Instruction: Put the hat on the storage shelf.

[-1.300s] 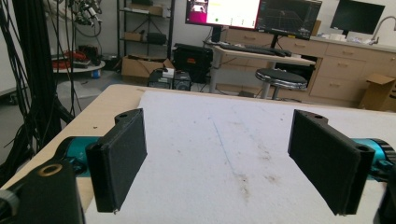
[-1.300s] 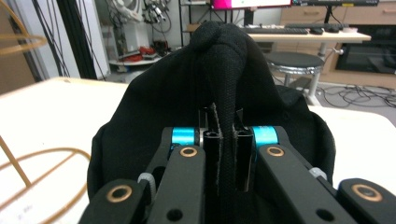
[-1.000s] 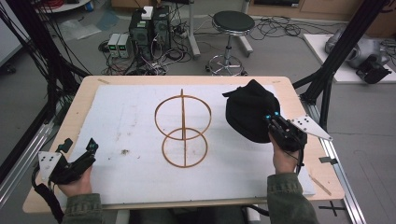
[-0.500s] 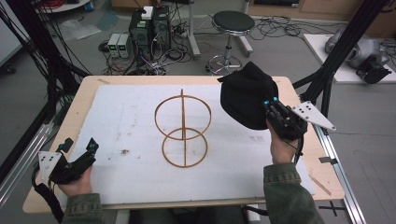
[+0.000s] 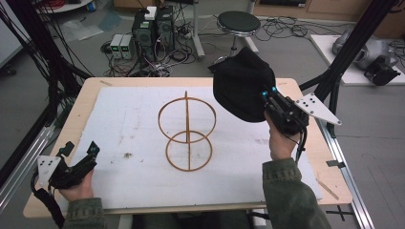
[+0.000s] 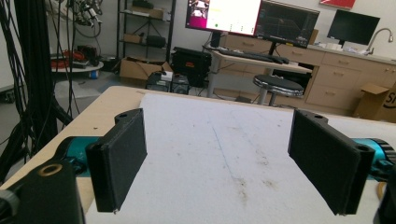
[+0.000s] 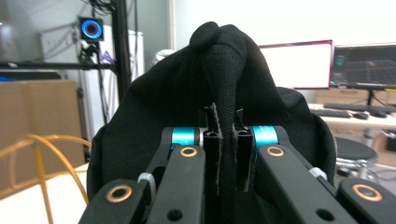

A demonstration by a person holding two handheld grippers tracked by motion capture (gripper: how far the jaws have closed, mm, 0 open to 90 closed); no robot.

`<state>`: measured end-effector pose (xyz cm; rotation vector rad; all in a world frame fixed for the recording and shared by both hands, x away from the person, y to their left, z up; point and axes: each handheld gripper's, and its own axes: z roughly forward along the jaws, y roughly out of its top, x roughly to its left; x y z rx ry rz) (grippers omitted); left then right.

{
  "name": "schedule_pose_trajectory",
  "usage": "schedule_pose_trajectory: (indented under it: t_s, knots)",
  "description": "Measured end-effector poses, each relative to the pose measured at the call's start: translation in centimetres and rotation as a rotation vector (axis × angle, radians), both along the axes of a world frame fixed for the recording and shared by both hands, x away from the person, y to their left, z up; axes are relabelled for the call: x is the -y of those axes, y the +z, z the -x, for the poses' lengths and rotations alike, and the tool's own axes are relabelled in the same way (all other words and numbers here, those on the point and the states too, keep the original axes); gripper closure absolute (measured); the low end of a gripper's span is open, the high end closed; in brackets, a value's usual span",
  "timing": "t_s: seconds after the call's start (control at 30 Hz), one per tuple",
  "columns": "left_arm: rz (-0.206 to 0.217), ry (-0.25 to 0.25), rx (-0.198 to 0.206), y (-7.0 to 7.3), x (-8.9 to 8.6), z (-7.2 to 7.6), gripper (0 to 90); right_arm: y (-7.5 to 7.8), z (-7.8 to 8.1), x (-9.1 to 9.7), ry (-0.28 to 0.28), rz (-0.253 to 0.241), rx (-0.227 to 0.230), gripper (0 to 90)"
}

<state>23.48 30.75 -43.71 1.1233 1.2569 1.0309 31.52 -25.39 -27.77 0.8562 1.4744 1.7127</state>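
Right tongs (image 5: 268,98) clamped on a fold of a black fabric hat (image 5: 242,88), possibly a beanie; weave too dark to be sure. Hat held up off the counter (image 5: 110,83), over its far right part, hanging loose from the pinch. In the right gripper view the jaws are nearly together with a ridge of the cloth squeezed between them, and the hat bulges above and to both sides.

Wooden wire-form stand (image 5: 186,132), two rings joined by an upright rod, sits at the middle of the white sheet (image 5: 129,119) that covers most of the counter. It is apart from the hat, to its left.

Left tongs (image 5: 81,153) rest low at the near left corner, jaws well apart, nothing between them; the left gripper view shows bare, scuffed sheet in the gap.

Round stool (image 5: 238,22) and computer boxes (image 5: 154,29) on the floor beyond.
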Motion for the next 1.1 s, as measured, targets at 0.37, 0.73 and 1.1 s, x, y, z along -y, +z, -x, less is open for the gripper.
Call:
schedule_pose_trajectory:
  t_s: [0.37, 0.73, 1.1]
  knots:
    - [0.006, 0.0, 0.006, 0.0, -0.1, 0.1, 19.5, 1.3, -0.3, -2.6, 0.074, -0.018, 0.03, 87.2]
    - [0.005, -0.01, 0.003, 0.0, 0.0, -0.1, 19.6, 1.4, -0.6, -4.9, 0.163, -0.057, 0.014, 87.2]
    - [0.005, -0.014, 0.003, 0.0, 0.0, 0.0, 19.7, 1.3, -0.2, -7.8, 0.293, -0.075, 0.0, 87.2]
